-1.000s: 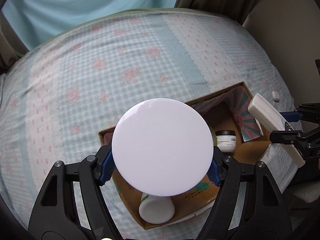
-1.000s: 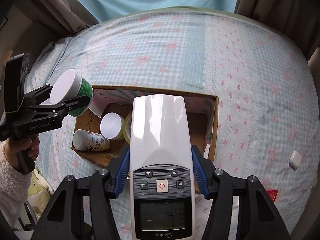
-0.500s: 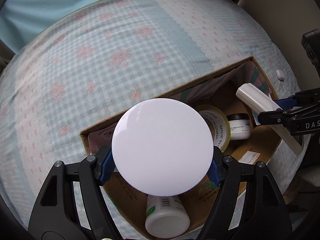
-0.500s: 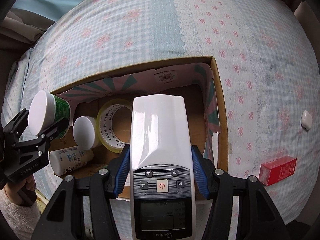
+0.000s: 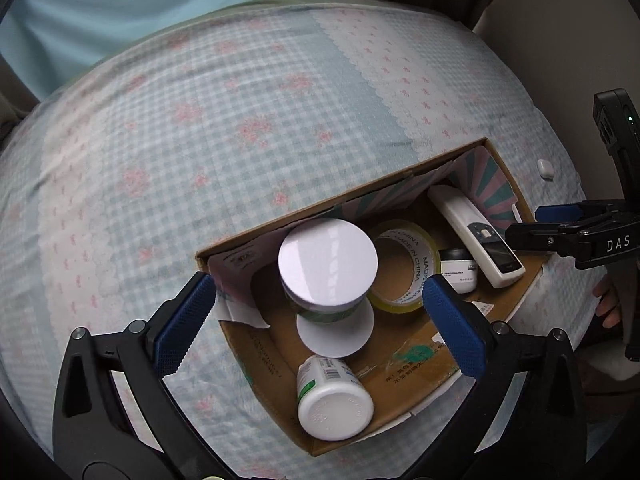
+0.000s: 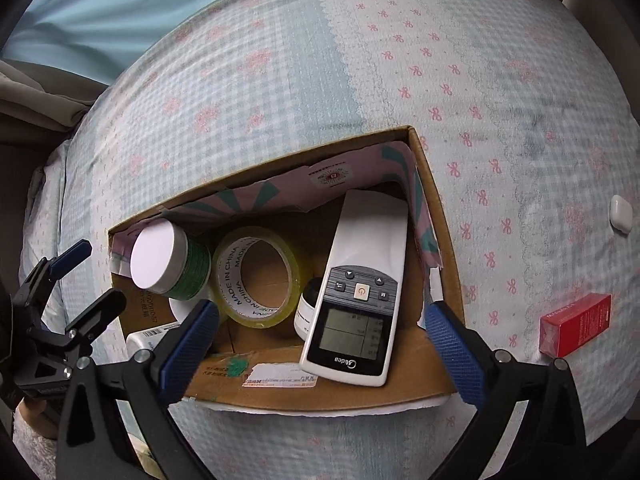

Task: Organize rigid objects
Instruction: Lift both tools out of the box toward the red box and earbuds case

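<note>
The left gripper [image 5: 320, 320] is opening, its blue-padded jaws standing wide apart. The green round jar with a white lid [image 5: 327, 266] is sitting between and just ahead of them, untouched, inside the open brown cardboard box [image 5: 400, 376]. The right gripper [image 6: 322, 348] is also opening, with its jaws spread and pressing on nothing. The white remote control with a grey screen [image 6: 360, 292] is lying in the box between the jaws, toward the right jaw. The yellowish roll of clear tape [image 6: 258, 276] is resting ahead of the left jaw, beside the remote.
</note>
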The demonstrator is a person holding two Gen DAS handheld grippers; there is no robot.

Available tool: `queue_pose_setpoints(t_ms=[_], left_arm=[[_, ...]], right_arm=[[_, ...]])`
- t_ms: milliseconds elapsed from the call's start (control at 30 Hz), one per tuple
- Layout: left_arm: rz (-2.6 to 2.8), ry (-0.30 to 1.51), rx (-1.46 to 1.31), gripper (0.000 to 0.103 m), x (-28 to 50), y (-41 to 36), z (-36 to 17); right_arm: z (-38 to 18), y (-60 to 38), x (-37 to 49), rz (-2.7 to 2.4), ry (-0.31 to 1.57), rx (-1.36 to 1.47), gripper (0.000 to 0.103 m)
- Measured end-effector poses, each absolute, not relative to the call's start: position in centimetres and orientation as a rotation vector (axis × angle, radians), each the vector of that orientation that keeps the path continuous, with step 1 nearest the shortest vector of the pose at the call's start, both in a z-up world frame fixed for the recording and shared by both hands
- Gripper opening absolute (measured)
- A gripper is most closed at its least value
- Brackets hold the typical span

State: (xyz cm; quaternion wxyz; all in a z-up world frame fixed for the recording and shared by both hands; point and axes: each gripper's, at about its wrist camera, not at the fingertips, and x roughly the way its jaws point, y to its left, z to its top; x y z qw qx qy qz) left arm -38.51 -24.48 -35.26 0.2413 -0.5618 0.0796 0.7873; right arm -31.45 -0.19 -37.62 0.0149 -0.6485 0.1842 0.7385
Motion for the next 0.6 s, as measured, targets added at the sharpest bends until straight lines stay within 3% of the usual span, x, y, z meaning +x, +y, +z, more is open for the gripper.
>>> queue_pose_setpoints(t_ms=[600], left_arm=[[2.243, 0.103, -1.487, 0.103, -33.6, -25.4, -28.6]], right_arm=[[-31.0, -0.2, -28.4, 2.402, 0.491, -1.914, 0.103]])
